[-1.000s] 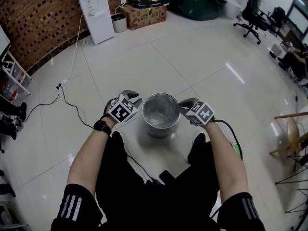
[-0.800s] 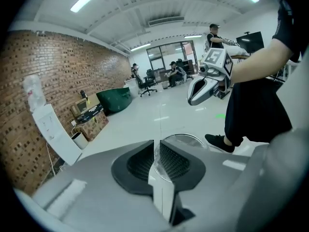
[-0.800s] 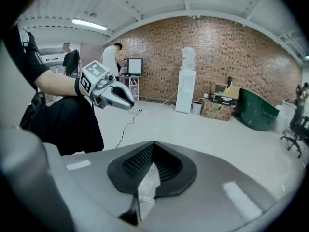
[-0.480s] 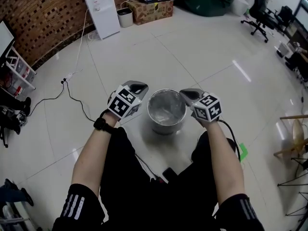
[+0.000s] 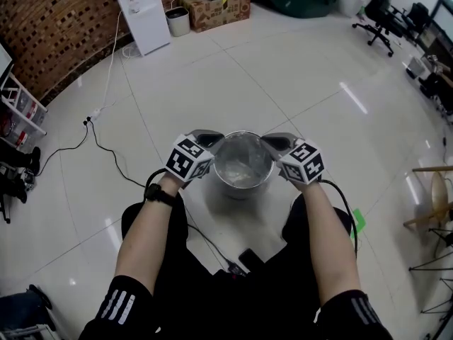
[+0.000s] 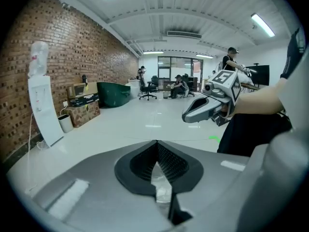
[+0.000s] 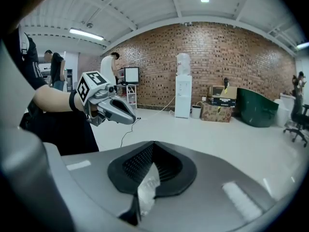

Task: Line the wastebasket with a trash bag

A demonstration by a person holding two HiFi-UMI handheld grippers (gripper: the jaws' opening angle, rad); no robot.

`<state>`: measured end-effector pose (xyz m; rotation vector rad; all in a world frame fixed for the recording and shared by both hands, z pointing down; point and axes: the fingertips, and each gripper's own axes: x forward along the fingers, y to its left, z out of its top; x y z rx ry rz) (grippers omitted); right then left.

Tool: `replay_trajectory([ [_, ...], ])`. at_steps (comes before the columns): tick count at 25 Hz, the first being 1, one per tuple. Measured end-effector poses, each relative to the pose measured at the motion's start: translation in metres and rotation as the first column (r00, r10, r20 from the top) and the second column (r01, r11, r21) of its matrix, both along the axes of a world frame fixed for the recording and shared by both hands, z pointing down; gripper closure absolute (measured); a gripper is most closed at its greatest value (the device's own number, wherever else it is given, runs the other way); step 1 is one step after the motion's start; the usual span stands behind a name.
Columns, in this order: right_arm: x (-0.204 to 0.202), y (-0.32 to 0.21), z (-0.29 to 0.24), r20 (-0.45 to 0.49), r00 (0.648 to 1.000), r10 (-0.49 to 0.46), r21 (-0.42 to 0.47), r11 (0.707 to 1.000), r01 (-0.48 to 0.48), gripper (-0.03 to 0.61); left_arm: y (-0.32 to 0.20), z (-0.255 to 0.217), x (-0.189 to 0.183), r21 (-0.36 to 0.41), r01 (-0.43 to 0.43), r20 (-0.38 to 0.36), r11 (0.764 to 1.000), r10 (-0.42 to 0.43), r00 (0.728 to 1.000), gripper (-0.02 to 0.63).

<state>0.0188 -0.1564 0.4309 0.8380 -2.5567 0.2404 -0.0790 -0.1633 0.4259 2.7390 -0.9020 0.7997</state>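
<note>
Locate the wastebasket (image 5: pixel 243 190) on the floor (image 5: pixel 297 76), directly between the two sets of fingertips and just ahead of the person's legs (image 5: pixel 212 275). Note the trash bag (image 5: pixel 244 166) as clear crinkled film inside the metal wall, reaching up to the rim. Find the left gripper (image 5: pixel 211 137) just beside the rim on the left and the right gripper (image 5: pixel 271 142) just beside the rim on the right, tips turned toward each other across the opening. In the left gripper view, read the fingers (image 6: pixel 179 164) as clenched, with a narrow strip of the clear film pinched between the pads (ribbed and black) and trailing out below them. In the right gripper view, read the same condition: fingers (image 7: pixel 166 164) pressed together on a crumpled tongue of film hanging from the pads toward the camera. Treat both as grasping the bag, one at each side of the rim. Well beyond both sets of fingertips in the head view, observe a white water dispenser (image 5: pixel 139 13) against a brick wall (image 5: pixel 56 27), with a cardboard box (image 5: pixel 216 9) near it and an office chair (image 5: pixel 379 16) far off to the right. Behind the left fingers, note a black watch (image 5: pixel 158 194) on the wrist.
</note>
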Motion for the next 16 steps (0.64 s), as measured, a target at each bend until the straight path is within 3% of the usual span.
replay_trajectory([
  [4,-0.003,-0.007,-0.008,0.021,1.000,-0.003,0.013,1.000,0.003,0.571,-0.003,-0.003,0.001,-0.002,-0.043,0.011,0.999,0.043,0.999,0.619],
  [16,0.000,-0.011,-0.009,0.003,1.000,0.011,0.023,1.000,-0.012,0.571,-0.003,0.003,-0.010,-0.001,-0.040,0.064,0.999,0.040,0.997,0.618],
])
